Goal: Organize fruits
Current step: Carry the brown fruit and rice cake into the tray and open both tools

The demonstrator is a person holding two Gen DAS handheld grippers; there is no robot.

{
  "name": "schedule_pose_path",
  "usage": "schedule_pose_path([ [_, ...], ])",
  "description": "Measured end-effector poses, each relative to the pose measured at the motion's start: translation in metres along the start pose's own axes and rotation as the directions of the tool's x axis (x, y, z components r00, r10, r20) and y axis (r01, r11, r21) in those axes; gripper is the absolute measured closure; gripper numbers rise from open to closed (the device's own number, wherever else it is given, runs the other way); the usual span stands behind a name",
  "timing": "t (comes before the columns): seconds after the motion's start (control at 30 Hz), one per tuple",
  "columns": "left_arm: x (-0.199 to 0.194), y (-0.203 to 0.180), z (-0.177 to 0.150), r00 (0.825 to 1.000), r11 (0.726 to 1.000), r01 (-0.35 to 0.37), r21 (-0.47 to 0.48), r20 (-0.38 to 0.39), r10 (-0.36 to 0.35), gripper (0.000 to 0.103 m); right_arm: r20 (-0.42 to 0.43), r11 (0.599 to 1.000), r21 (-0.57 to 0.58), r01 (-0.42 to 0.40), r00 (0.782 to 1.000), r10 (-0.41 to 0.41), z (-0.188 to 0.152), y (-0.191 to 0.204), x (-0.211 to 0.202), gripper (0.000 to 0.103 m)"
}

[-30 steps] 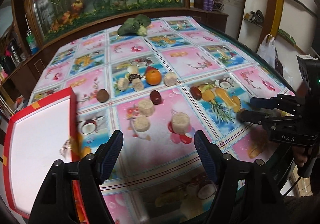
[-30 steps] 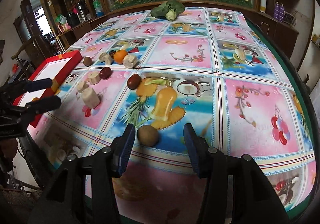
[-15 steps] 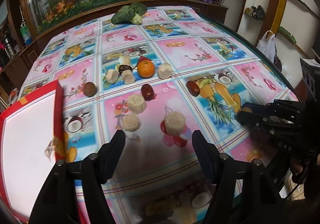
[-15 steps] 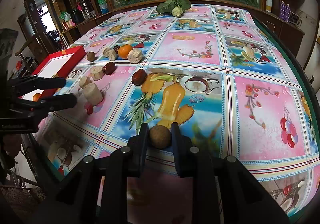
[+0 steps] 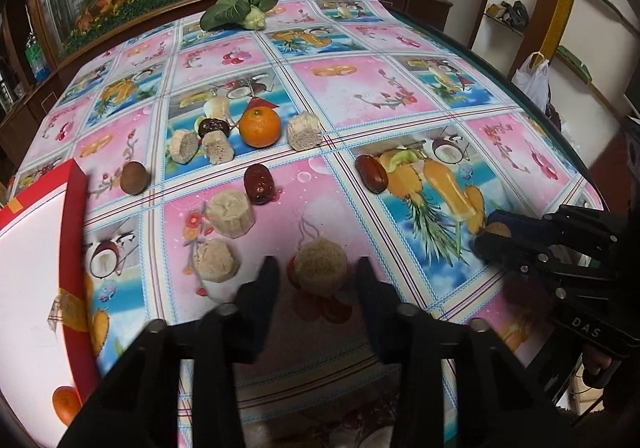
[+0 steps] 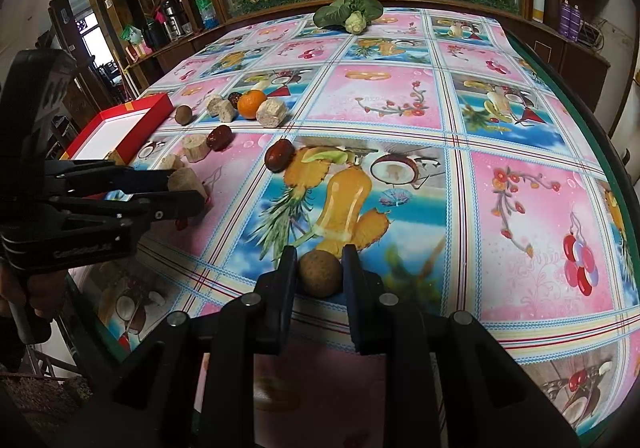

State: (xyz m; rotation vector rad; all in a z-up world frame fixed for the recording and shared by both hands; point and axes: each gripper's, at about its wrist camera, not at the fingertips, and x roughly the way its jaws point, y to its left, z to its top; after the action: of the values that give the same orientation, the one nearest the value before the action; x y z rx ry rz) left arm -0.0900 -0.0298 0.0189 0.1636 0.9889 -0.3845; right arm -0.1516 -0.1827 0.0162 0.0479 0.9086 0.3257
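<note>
Right gripper (image 6: pixel 319 274) clenched on a brown round fruit (image 6: pixel 320 274), as before. Left gripper (image 5: pixel 316 274), jaws narrowed since earlier, brackets a beige chunk (image 5: pixel 323 268), contact seemingly absent.

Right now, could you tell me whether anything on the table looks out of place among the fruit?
Yes: a leafy green vegetable lies alone at the far edge of the fruit-print tablecloth, well apart from the cluster around the orange mandarin. Nothing looks spilled or damaged.
</note>
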Motion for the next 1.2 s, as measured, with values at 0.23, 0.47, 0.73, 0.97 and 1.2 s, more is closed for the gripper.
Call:
schedule_pose_path([
  [0.23,0.001,0.001,-0.001,1.0,1.0,0.005,0.012,0.01,-0.005,0.078,0.005,1.0,0.01,0.004,1.0,-0.004,0.001,0.0,0.0,0.078],
  [0.47,-0.033,0.02,-0.003,0.991,0.996,-0.087,-0.03,0.102,0.09,0.078,0.022,1.0,0.0,-0.014,1.0,0.014,0.02,0.017,0.002,0.078],
  [0.73,-0.081,0.077,-0.022,0.947,0.957,-0.237,-0.169,0.179,0.266,0.078,0.054,0.983,-0.139,-0.123,0.99,0.132,0.073,0.105,0.024,0.078],
  [0.97,-0.109,0.142,-0.052,0.867,0.859,-0.409,-0.309,0.163,0.471,0.078,0.008,0.937,-0.244,-0.249,0.966,0.258,0.098,0.204,0.058,0.078],
  [1.2,-0.116,0.187,-0.08,0.824,0.783,-0.479,-0.397,0.102,0.557,0.078,-0.068,0.895,-0.317,-0.314,0.949,0.309,0.094,0.275,0.088,0.078],
])
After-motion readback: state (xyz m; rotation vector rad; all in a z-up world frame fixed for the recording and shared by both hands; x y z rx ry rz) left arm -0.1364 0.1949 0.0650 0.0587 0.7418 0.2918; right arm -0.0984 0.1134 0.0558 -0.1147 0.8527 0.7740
